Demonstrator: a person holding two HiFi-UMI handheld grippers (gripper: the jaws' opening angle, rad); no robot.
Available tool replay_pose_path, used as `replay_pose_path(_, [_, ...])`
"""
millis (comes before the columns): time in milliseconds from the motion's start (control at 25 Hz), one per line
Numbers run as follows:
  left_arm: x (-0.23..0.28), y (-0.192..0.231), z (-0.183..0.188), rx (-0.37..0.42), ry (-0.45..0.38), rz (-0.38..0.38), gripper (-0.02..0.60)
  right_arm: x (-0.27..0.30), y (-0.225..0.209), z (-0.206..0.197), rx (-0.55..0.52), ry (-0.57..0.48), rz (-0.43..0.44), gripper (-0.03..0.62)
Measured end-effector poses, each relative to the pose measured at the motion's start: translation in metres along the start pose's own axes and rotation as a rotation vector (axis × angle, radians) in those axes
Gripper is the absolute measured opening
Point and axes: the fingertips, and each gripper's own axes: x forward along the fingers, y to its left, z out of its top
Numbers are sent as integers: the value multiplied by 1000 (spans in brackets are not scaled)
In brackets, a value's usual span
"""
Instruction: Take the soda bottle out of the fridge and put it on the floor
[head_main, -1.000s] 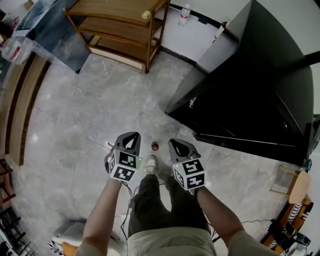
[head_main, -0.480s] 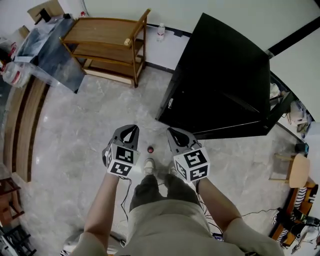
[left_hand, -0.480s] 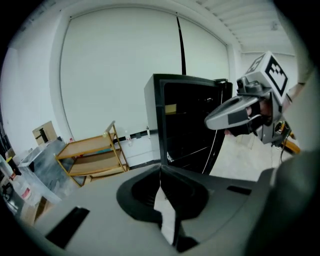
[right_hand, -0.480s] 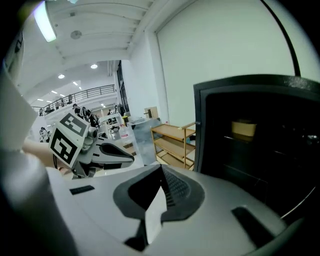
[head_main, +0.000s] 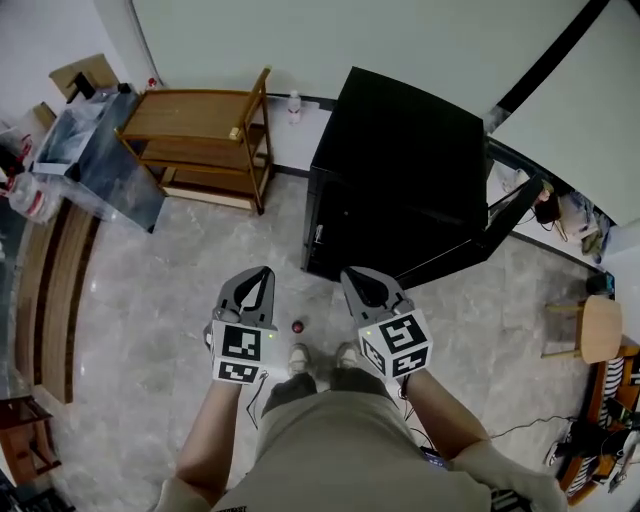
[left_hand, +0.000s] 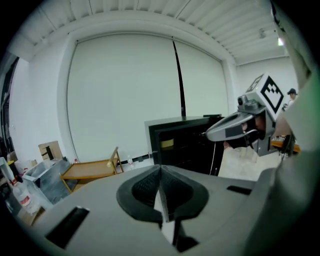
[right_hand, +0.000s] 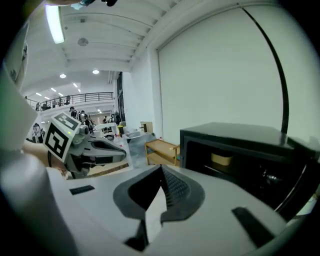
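Seen from the head view, a small red-topped object (head_main: 297, 326), which looks like the soda bottle from above, stands on the grey floor just in front of the person's shoes. My left gripper (head_main: 258, 275) and right gripper (head_main: 357, 277) hover side by side above it, one on each side, both shut and holding nothing. The black fridge (head_main: 400, 170) stands ahead with its door (head_main: 505, 215) swung open to the right. In the left gripper view the shut left gripper (left_hand: 160, 172) points at the fridge (left_hand: 185, 142). The right gripper (right_hand: 161, 172) also faces the fridge (right_hand: 240, 150).
A wooden shelf cart (head_main: 200, 130) stands left of the fridge, with a clear bottle (head_main: 294, 103) by the wall between them. A plastic bin (head_main: 90, 150) and a wooden bench (head_main: 40, 290) are at far left. A round stool (head_main: 590, 330) is at right. A yellow item (right_hand: 222, 160) sits inside the fridge.
The view has pulled back from the fridge, which now sits farther off and shows more of the wall. Both grippers stay shut, side by side over the red-topped object.
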Motion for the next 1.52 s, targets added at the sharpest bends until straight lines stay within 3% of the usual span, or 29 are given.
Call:
replay_pose_path(160, [-17, -32, 35, 31, -56, -58, 8, -33, -15, 17, -59, -36, -62, -3])
replay_pose_path(600, [-16, -98, 106, 133, -156, -182, 6, -130, -60, 51, 21, -162, -174, -5])
replay_pose_path(1000, [-13, -170, 154, 205, -216, -286, 6, -200, -89, 52, 6, -205, -257, -5])
replay_pose_path(1520, [-15, -212, 171, 215, -220, -282, 8, -243, -112, 37, 38, -216, -272, -5])
